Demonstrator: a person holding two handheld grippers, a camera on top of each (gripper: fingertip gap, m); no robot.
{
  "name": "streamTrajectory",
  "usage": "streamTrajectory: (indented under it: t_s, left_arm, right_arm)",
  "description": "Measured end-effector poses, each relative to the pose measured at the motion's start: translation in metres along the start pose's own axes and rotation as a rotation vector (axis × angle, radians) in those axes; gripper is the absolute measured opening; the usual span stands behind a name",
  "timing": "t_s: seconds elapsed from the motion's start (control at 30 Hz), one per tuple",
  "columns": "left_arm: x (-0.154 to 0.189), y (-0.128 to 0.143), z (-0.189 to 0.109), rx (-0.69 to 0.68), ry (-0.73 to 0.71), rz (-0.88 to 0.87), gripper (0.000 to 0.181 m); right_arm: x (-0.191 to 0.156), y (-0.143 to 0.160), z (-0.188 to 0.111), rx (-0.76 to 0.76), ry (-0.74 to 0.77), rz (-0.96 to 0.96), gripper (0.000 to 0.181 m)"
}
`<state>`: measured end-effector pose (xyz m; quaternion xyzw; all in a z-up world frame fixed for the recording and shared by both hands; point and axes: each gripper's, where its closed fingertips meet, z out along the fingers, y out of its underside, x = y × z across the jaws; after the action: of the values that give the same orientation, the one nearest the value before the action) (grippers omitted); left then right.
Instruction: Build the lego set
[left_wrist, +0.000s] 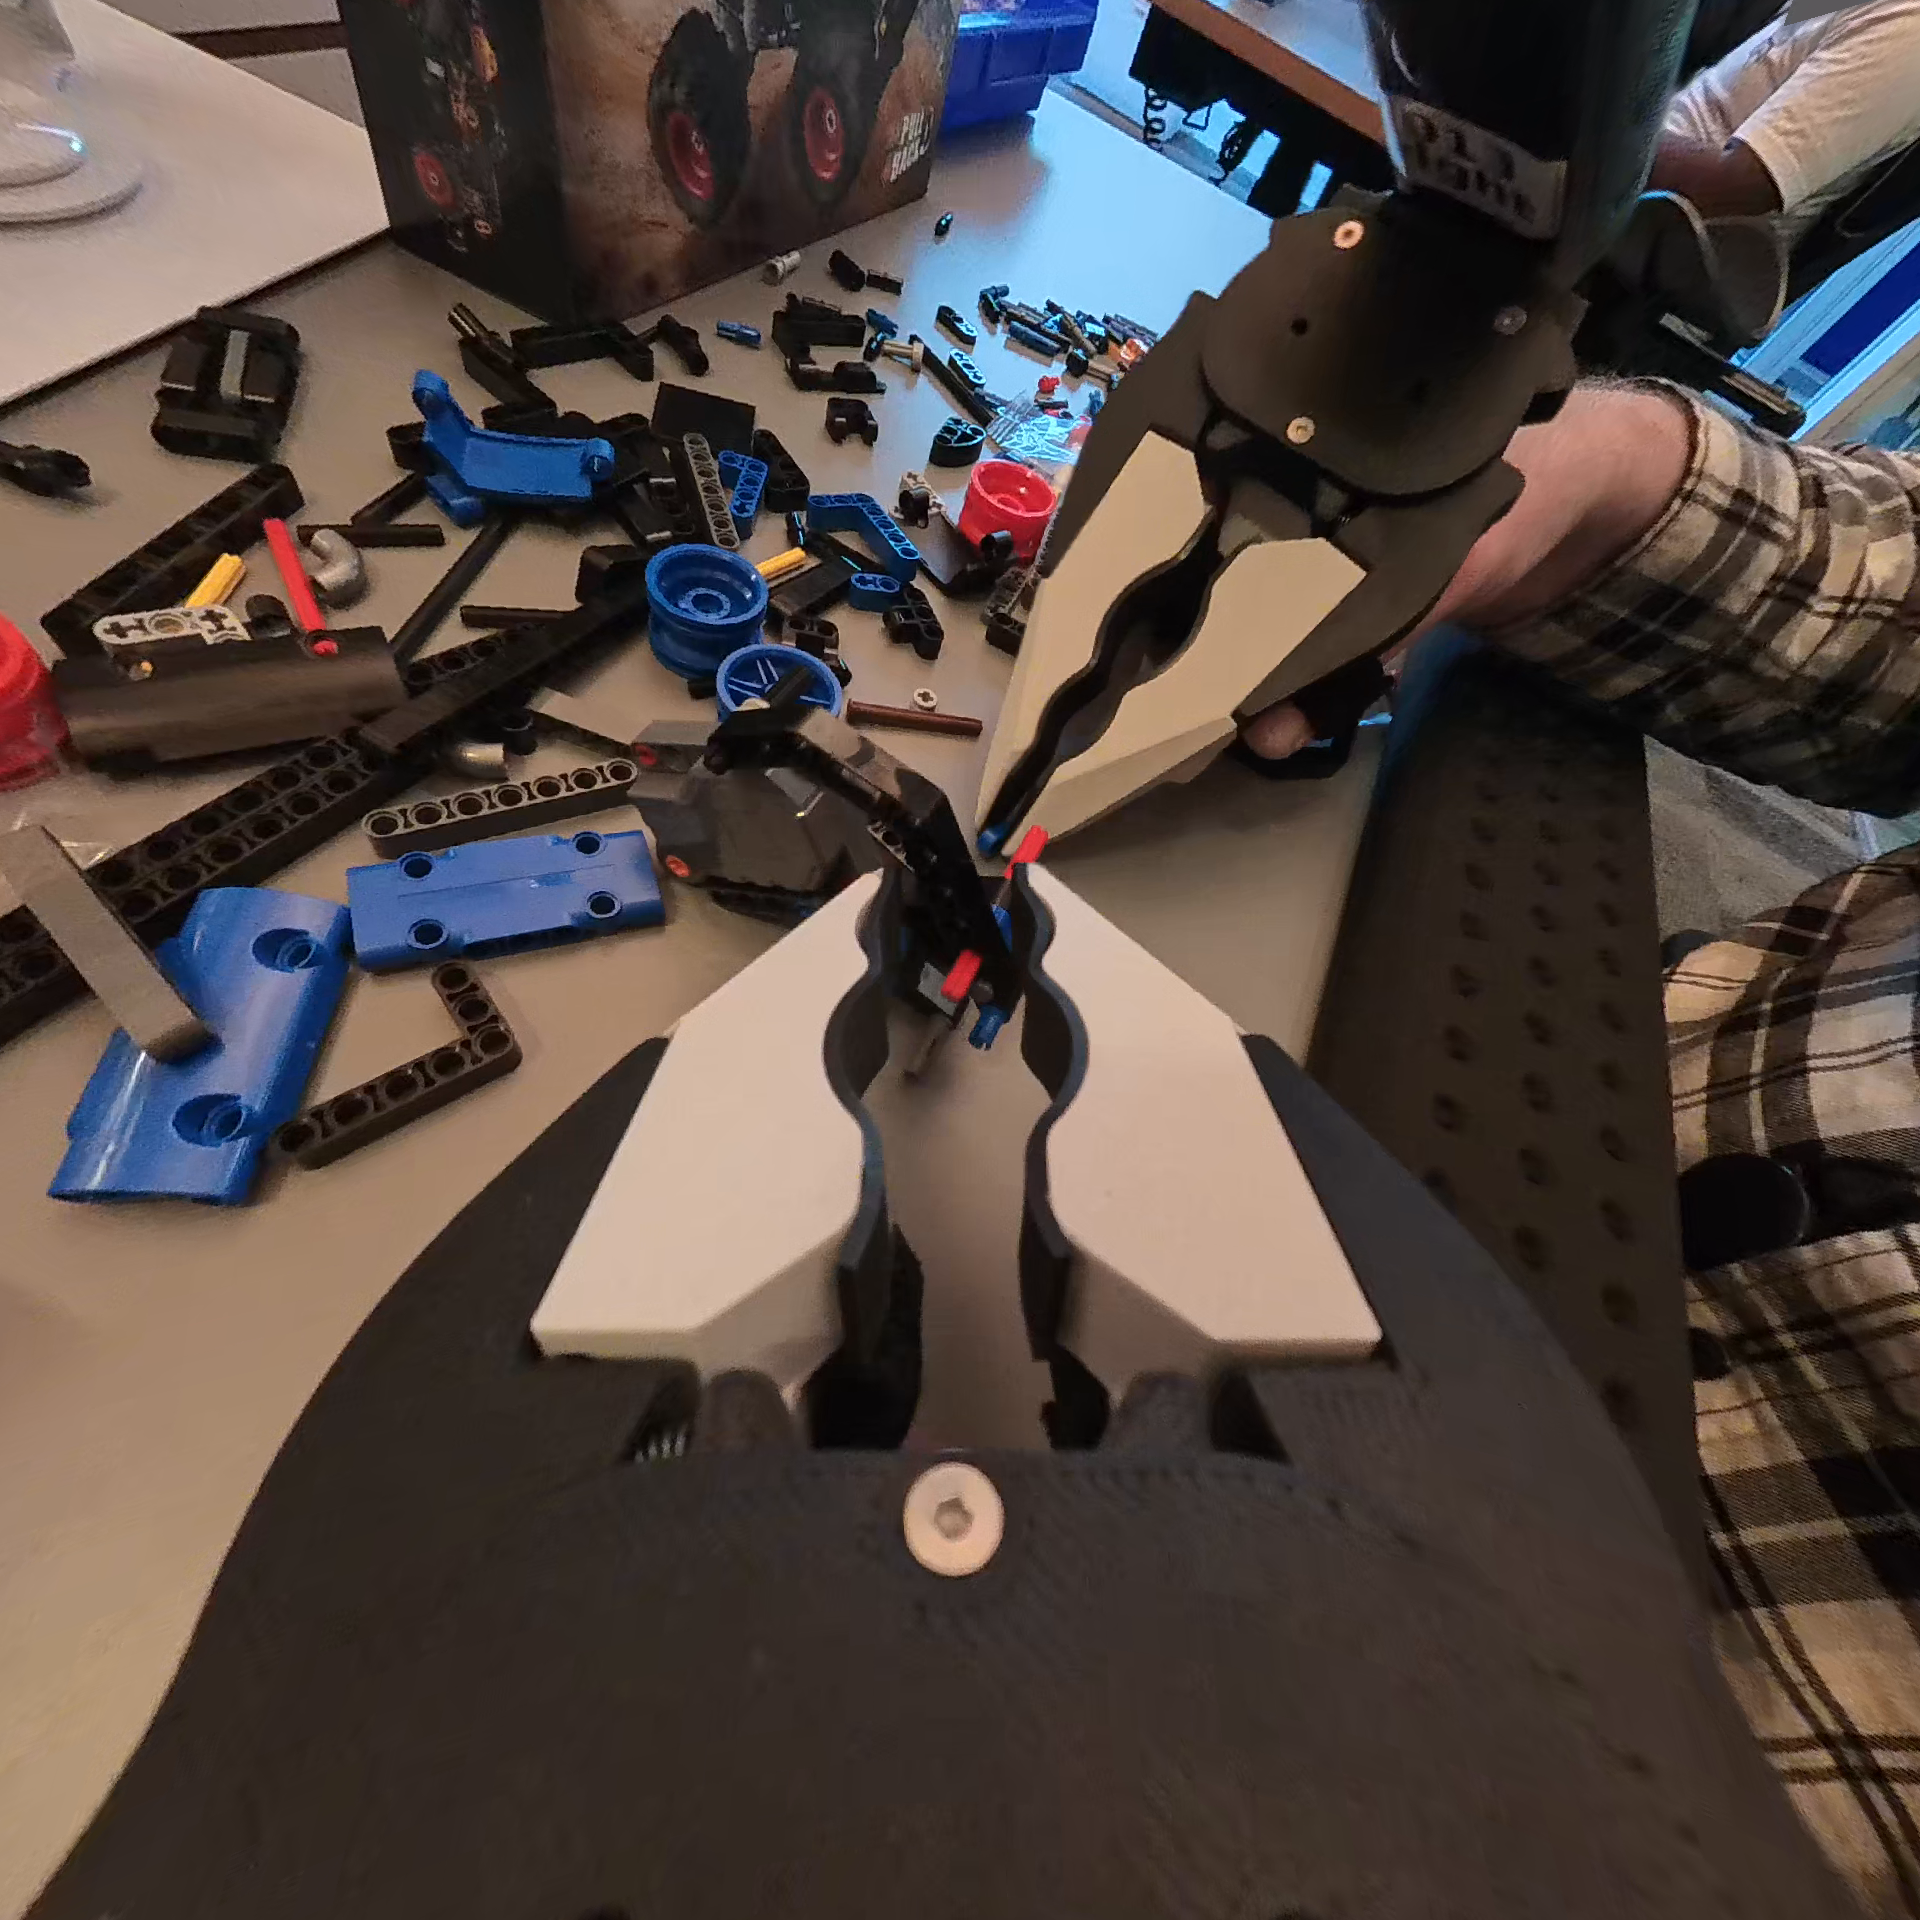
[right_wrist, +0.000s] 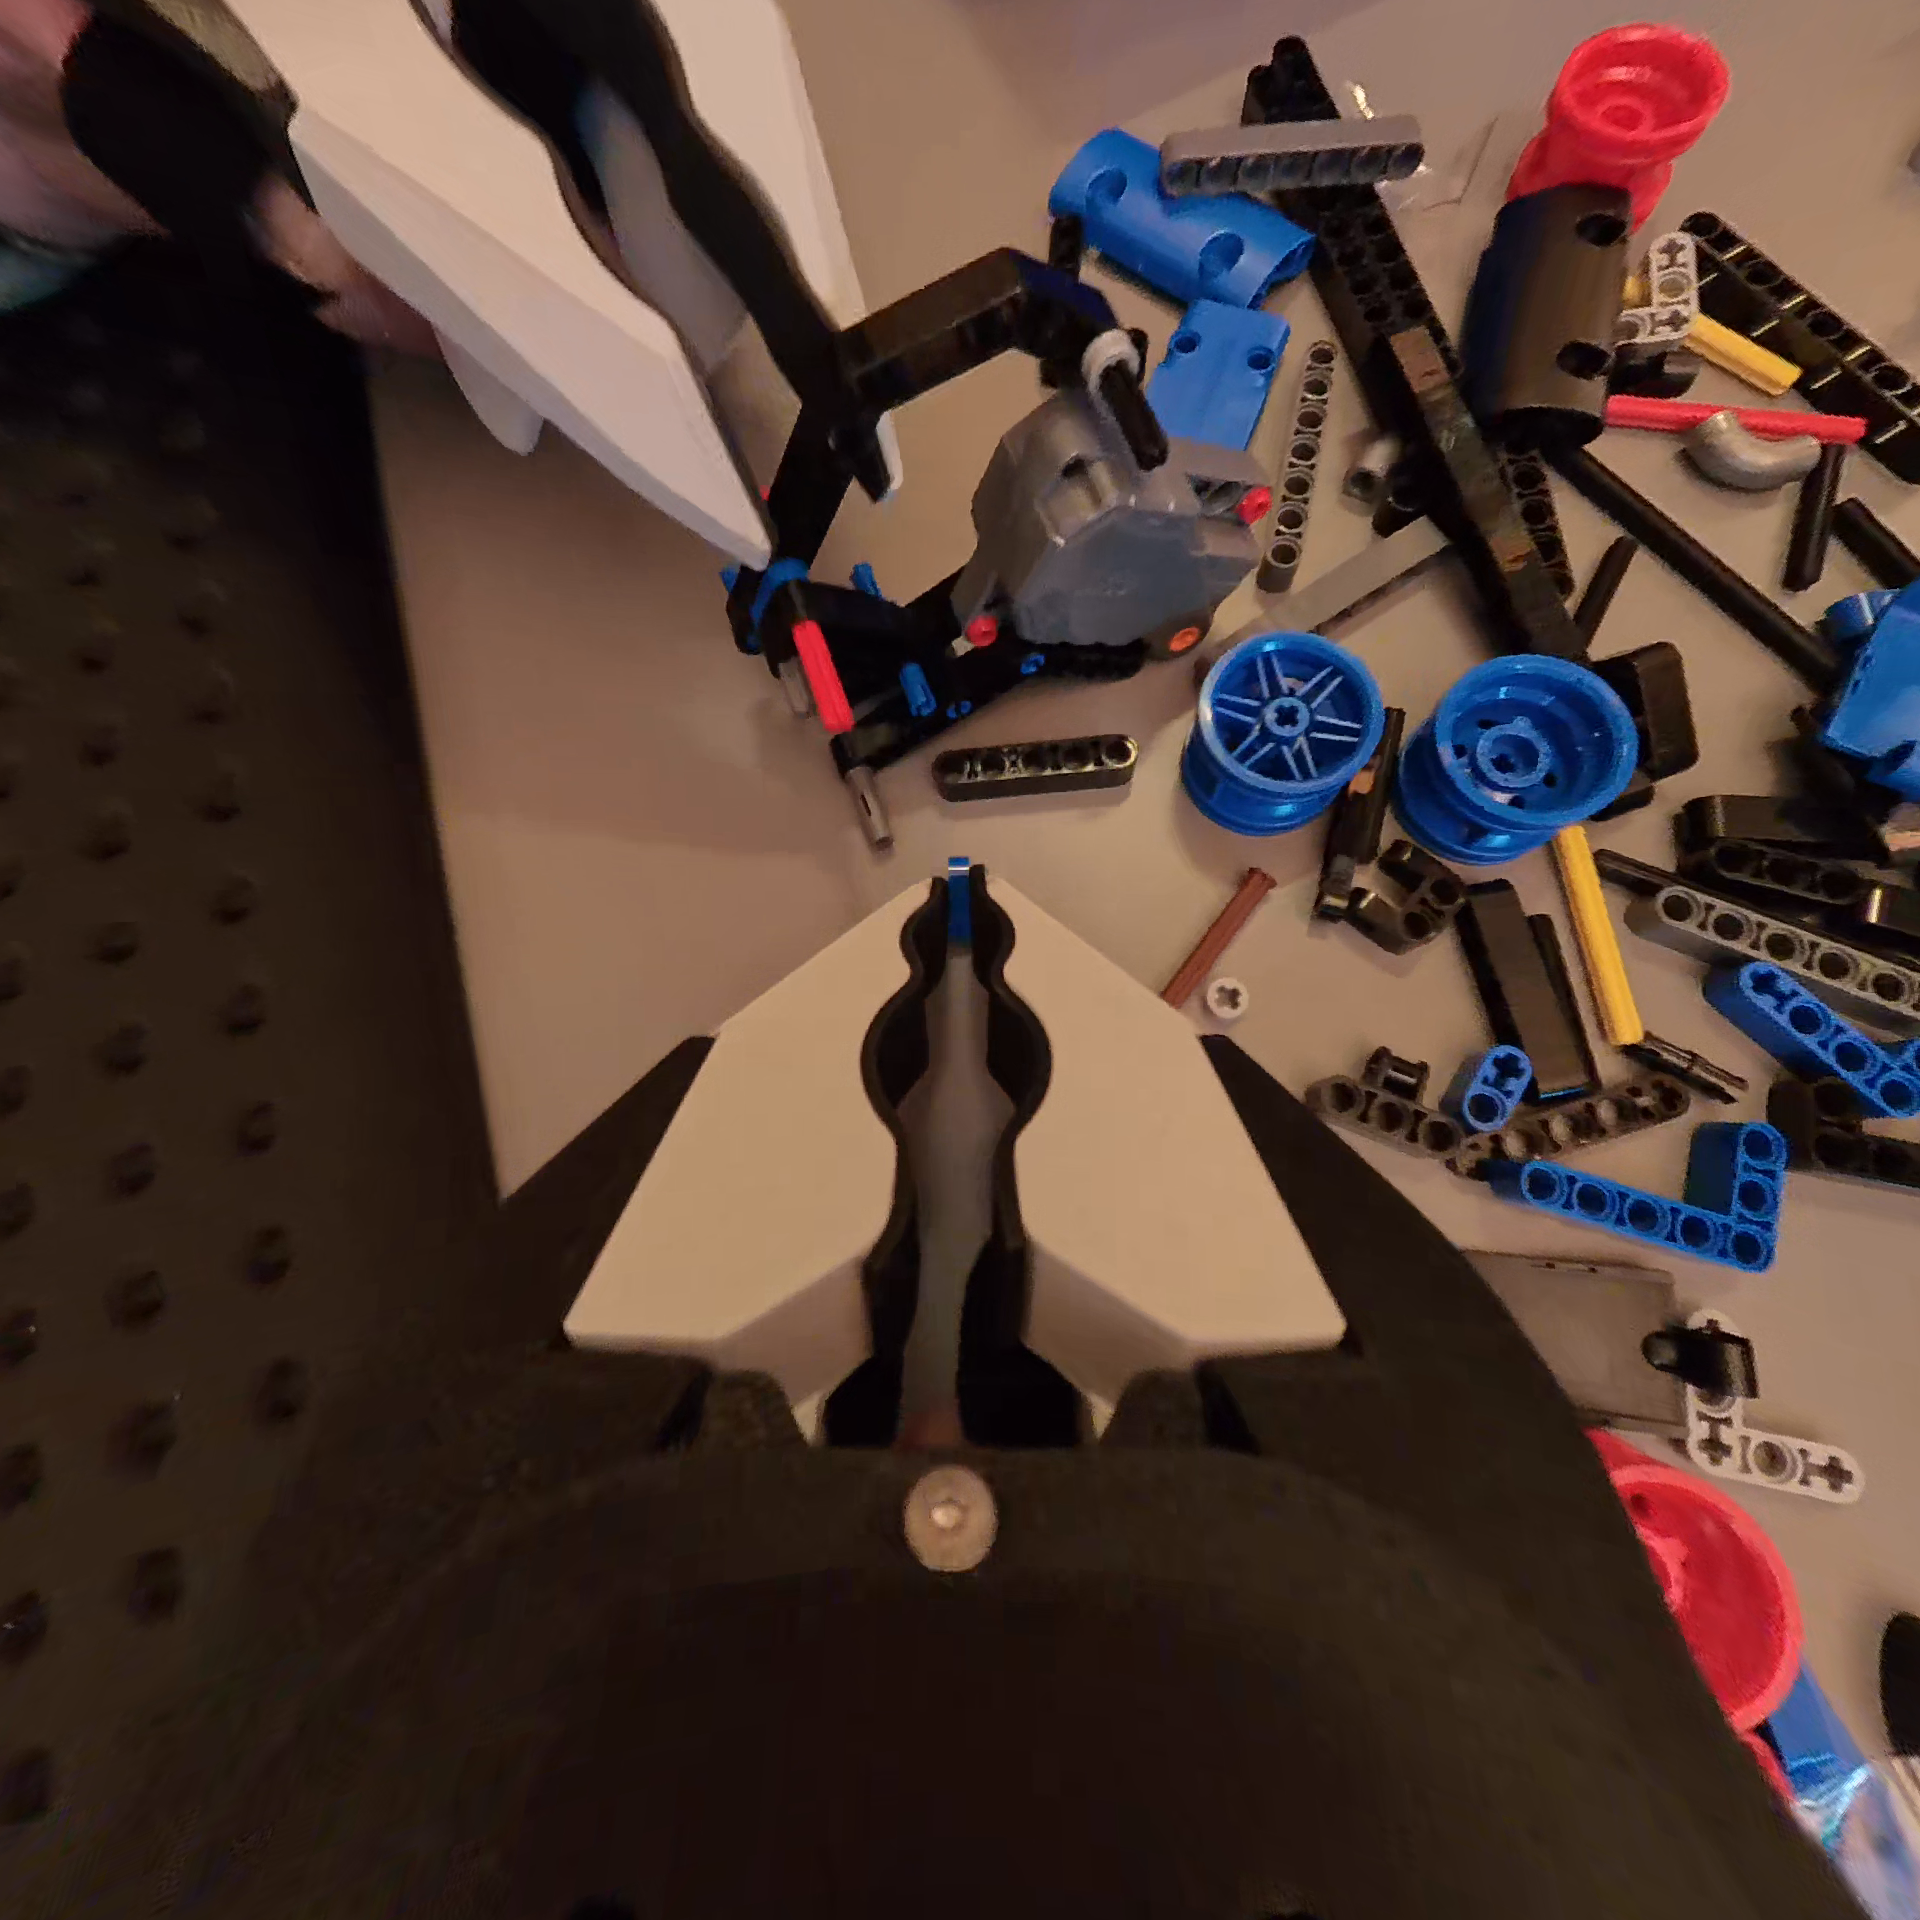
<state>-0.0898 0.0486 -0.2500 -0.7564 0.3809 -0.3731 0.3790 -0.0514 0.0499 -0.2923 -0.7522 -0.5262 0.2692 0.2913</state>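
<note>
My left gripper (left_wrist: 951, 904) is shut on the black frame (left_wrist: 940, 873) of a partly built Lego assembly with a grey motor block (left_wrist: 748, 821), which rests on the grey table. In the right wrist view the assembly (right_wrist: 1091, 520) lies ahead, with the left gripper (right_wrist: 774, 540) clamped on its near end beside a red pin (right_wrist: 821, 670). My right gripper (right_wrist: 958, 883) is shut on a small blue pin (right_wrist: 958, 904) that sticks out of its tips. In the left wrist view the right gripper (left_wrist: 1000, 836) points down, its tips close beside the assembly's held end.
Loose black, blue, red and yellow parts cover the table: two blue wheel hubs (right_wrist: 1288, 727), blue panels (left_wrist: 504, 899), a red hub (left_wrist: 1003, 504). The set's box (left_wrist: 623, 135) stands at the back. A black perforated mat (left_wrist: 1486, 987) edges the table. A plaid-sleeved arm (left_wrist: 1714, 582) holds the right gripper.
</note>
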Motion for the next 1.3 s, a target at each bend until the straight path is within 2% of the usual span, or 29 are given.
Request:
streamTrajectory:
  t_s: [0.33, 0.6, 0.73, 0.93, 1.1, 1.3]
  left_arm:
    - [0.001, 0.005, 0.003, -0.024, -0.010, 0.042, 0.016]
    - [0.000, 0.000, 0.001, 0.003, -0.011, 0.053, 0.017]
    - [-0.001, -0.007, -0.005, 0.045, -0.007, 0.045, 0.019]
    - [-0.012, -0.014, -0.018, 0.094, -0.045, 0.032, 0.021]
    - [-0.011, -0.014, -0.018, 0.093, -0.033, 0.028, 0.021]
    - [-0.006, -0.008, -0.009, 0.055, -0.015, 0.044, 0.021]
  right_arm:
    - [-0.002, 0.002, 0.000, -0.006, -0.003, -0.035, 0.003]
    - [0.000, -0.002, -0.004, 0.021, 0.004, -0.050, 0.021]
    - [0.003, -0.006, -0.007, 0.045, 0.021, -0.061, 0.019]
    - [0.010, -0.012, -0.012, 0.084, 0.050, -0.057, 0.000]
    - [0.013, -0.014, -0.013, 0.098, 0.061, -0.053, 0.000]
    - [0.011, -0.018, -0.015, 0.124, 0.057, -0.057, 0.009]
